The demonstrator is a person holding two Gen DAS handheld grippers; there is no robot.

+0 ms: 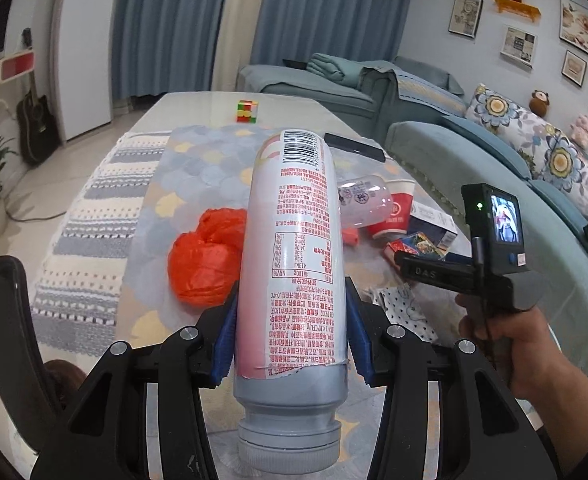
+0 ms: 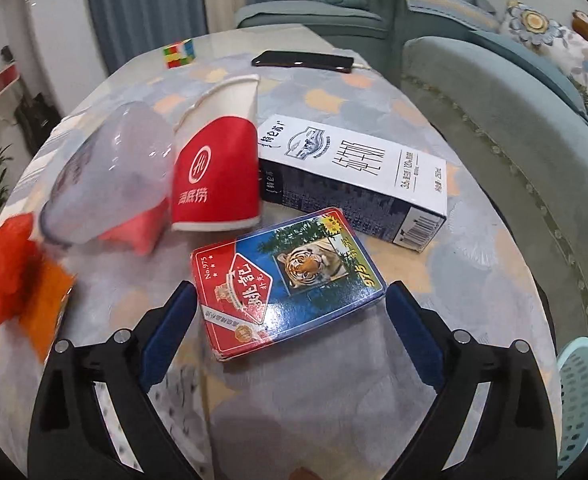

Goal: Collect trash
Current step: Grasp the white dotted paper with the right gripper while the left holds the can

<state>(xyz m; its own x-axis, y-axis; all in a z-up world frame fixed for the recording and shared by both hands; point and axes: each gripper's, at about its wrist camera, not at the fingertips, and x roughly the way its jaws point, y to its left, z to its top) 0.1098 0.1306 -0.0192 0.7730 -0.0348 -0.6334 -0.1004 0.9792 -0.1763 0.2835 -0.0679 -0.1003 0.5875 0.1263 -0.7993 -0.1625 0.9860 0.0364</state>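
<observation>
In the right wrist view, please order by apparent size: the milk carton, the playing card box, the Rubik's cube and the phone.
1. milk carton
2. playing card box, though it lies nearer the camera
3. phone
4. Rubik's cube, farthest away

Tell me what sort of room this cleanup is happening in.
Most likely a home living room: a blue sofa with floral cushions, framed pictures on the wall, long curtains, and a guitar leaning nearby.
</observation>
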